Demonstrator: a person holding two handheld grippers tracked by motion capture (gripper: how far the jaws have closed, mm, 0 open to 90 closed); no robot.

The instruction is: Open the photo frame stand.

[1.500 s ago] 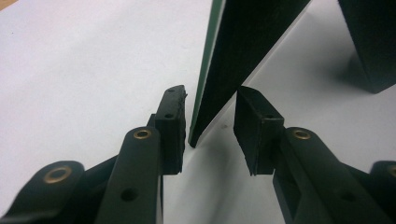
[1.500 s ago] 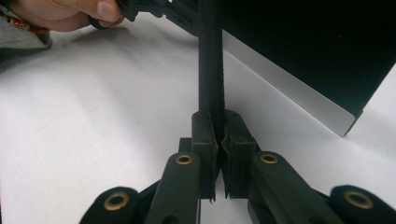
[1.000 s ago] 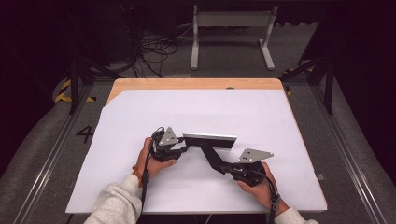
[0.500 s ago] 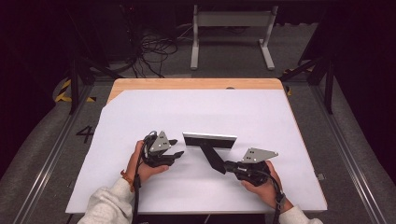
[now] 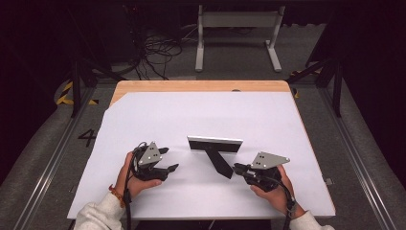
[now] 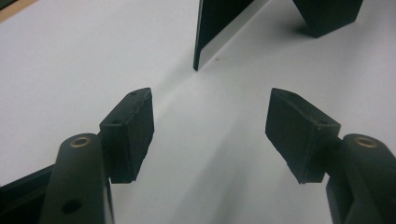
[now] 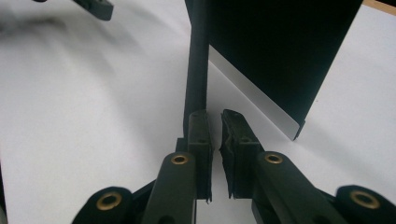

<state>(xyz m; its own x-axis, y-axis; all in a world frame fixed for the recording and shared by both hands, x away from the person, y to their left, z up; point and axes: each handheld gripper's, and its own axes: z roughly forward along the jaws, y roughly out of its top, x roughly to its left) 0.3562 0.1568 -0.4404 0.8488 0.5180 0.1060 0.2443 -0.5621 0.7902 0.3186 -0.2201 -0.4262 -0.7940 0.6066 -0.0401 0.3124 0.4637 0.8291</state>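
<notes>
Both hands have drawn back toward the tabletop's near edge: our left hand-held gripper [image 5: 165, 160] spread, the right hand-held gripper [image 5: 238, 167] nearly closed, empty; standing frame [image 5: 215, 144] mid-tabletop.

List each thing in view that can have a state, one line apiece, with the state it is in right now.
Picture frame: upright on the white sheet, back stand swung out toward the person.
Left gripper: open, holding nothing, short of the frame.
Right gripper: almost shut, at the stand's edge; grip unclear.
</notes>
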